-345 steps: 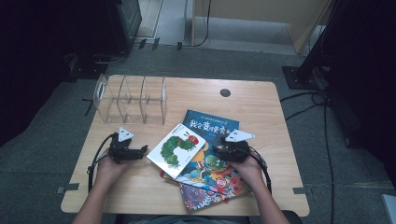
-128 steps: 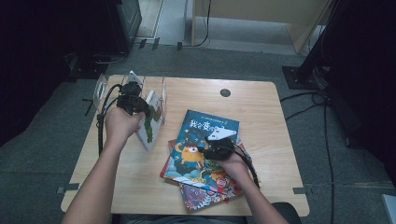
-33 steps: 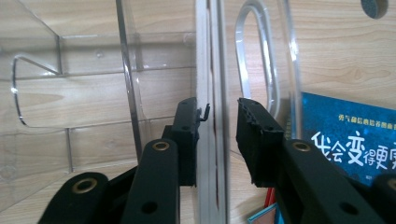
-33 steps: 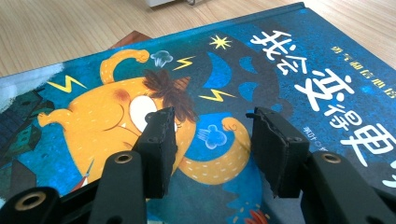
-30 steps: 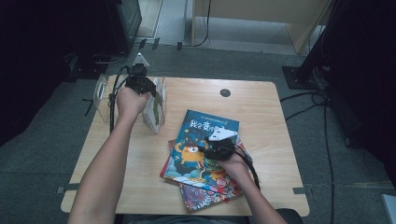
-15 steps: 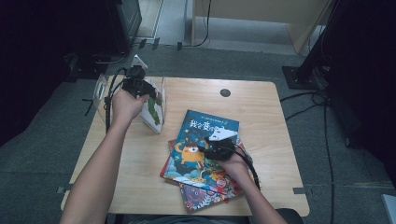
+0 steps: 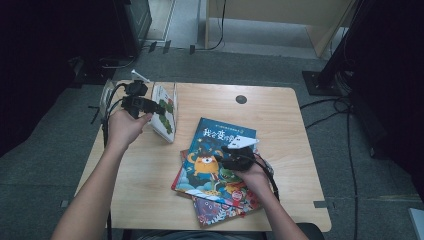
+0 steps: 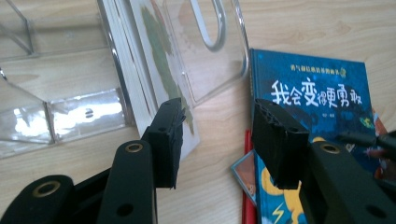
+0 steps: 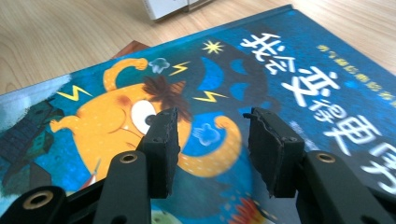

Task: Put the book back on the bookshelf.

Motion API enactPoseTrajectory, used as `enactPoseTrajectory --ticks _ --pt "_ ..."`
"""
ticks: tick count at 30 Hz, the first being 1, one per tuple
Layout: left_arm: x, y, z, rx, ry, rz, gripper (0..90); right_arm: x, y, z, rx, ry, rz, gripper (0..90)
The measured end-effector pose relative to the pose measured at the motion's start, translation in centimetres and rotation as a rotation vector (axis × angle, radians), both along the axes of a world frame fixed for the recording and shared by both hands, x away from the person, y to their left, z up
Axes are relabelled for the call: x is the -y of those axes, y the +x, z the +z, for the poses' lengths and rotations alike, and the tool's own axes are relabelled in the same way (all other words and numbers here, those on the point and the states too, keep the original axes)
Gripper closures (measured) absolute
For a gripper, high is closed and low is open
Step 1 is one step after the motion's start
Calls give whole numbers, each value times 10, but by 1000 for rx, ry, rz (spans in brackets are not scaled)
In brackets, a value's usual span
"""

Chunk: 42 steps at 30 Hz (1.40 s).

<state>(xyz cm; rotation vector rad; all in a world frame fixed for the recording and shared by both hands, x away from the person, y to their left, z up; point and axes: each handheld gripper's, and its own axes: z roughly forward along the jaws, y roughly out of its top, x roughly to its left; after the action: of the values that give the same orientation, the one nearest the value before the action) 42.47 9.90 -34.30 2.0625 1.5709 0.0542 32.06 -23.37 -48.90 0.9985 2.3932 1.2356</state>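
Observation:
A white picture book with a green caterpillar stands on edge in the right-hand slot of a clear plastic rack at the table's back left. My left gripper is open just in front of that book, with nothing between its jaws. A blue book with an orange monster tops a stack near the front middle. My right gripper hovers open right above its cover and holds nothing.
Under the blue book lie two more colourful books, fanned out toward the front edge. The wooden table has a round cable hole at the back. A clear looped divider of the rack stands beside the white book.
The left hand has drawn back a little from the rack, and the white book now stands there on its own. The right hand has stayed on the blue book.

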Motion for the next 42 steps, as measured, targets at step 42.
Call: enactPoseTrajectory --ticks 42 --pt "4 -92 -109 -2 -210 -260 672 101 11 -5 -130 -27 -287 872"
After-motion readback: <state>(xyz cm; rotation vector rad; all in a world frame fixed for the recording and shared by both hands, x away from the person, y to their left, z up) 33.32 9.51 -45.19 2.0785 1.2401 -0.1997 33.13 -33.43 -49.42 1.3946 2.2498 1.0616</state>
